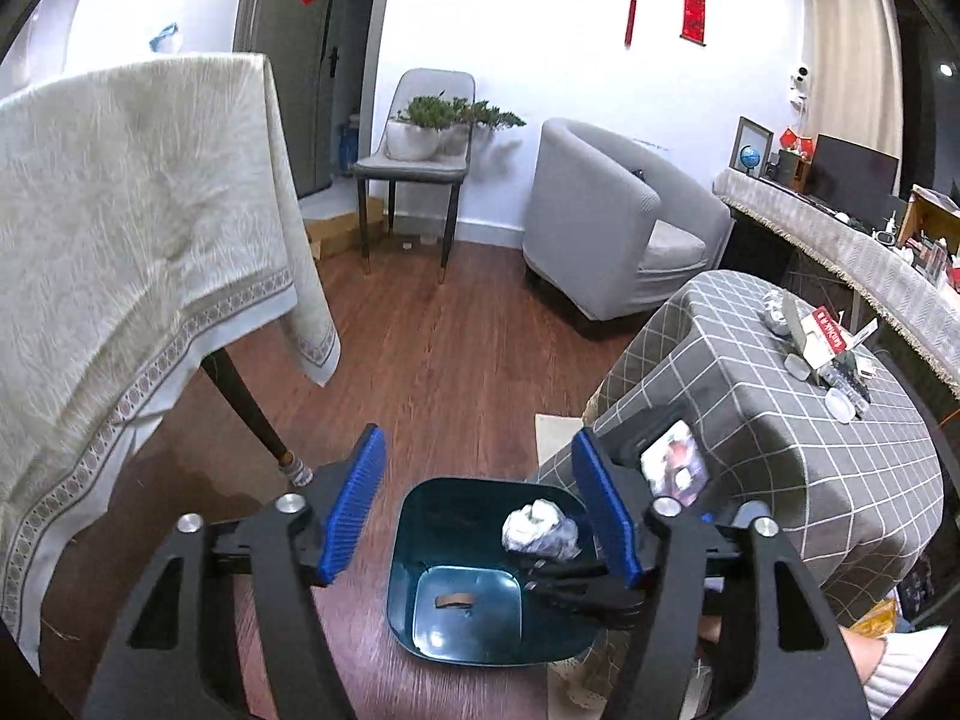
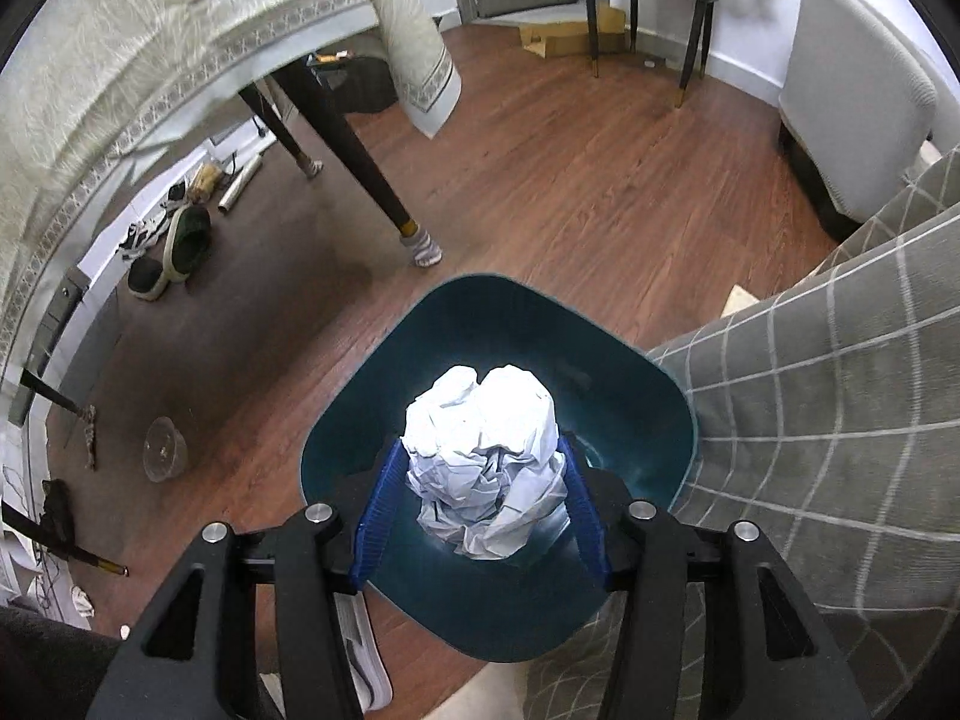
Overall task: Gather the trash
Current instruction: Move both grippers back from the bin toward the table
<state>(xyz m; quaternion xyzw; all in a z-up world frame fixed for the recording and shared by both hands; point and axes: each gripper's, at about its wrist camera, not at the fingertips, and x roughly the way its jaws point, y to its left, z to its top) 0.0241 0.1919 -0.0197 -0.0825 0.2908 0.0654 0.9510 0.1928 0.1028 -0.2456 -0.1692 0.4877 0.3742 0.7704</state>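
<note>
Crumpled paper (image 2: 486,456) sat clamped in your right gripper (image 2: 480,504) over the teal bin (image 2: 630,396); your left gripper (image 1: 480,504) hung spread wide, holding nothing.

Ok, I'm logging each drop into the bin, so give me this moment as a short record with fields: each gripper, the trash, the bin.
right gripper: shut on the paper ball, held above the bin's opening
left gripper: open, holding nothing, above the bin
bin: dark teal, on the wood floor beside the checked cloth
bin contents: one small brown scrap on the bottom
paper ball released: not yet
</note>
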